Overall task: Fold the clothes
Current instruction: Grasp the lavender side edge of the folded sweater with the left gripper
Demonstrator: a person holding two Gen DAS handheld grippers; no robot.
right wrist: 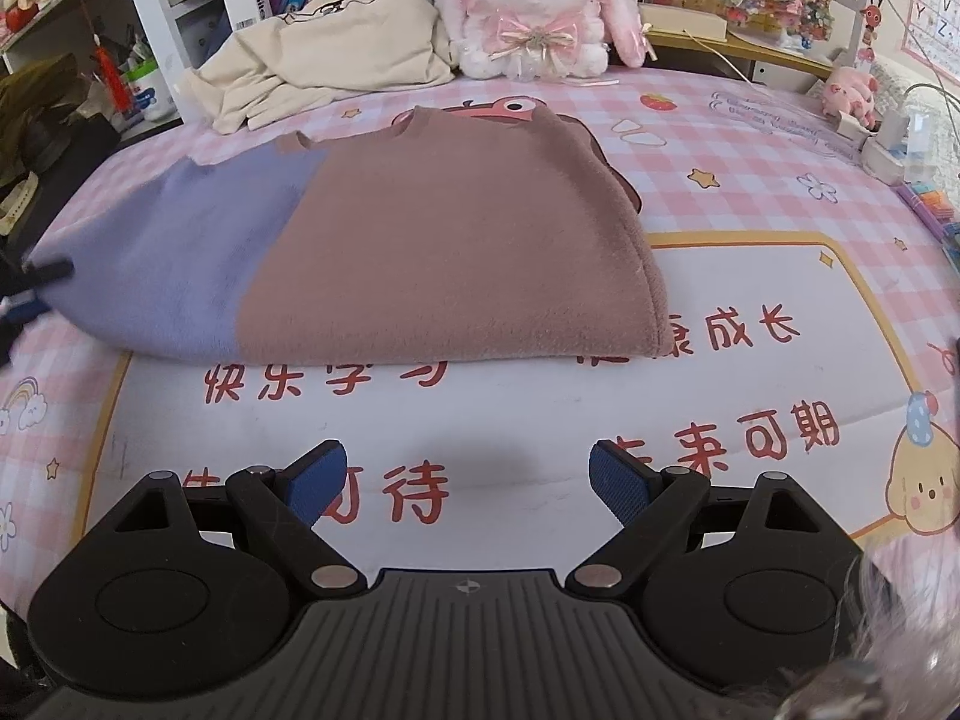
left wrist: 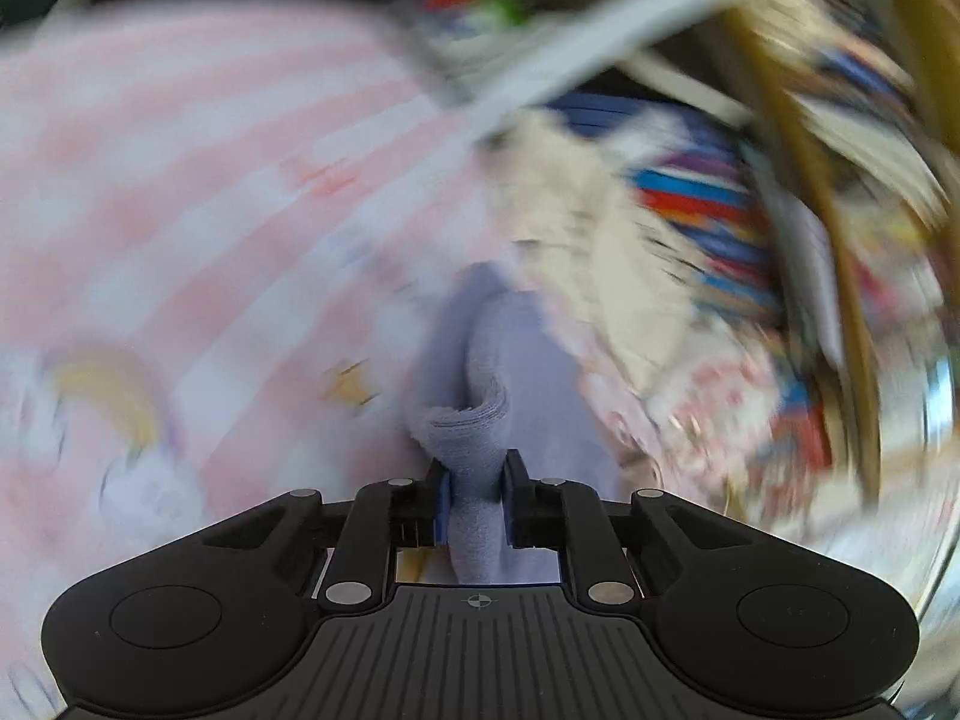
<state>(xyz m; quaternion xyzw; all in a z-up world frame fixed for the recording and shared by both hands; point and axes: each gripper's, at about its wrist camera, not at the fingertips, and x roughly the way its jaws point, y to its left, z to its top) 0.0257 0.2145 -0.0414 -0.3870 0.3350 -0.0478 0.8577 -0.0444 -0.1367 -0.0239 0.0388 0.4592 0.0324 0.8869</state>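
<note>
On the table lay 1 two-tone sweater (right wrist: 384, 240) and 1 cream garment (right wrist: 336, 48). There was 1 plush rabbit (right wrist: 528, 6) and 1 small pink plush toy (right wrist: 852, 90).

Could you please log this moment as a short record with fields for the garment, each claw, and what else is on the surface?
garment: two-tone sweater, lilac and dusty pink, lying partly folded on the checked mat
left claw: shut on lilac sleeve fabric
right claw: open, empty, above the mat
other items: cream garment, plush rabbit
</note>
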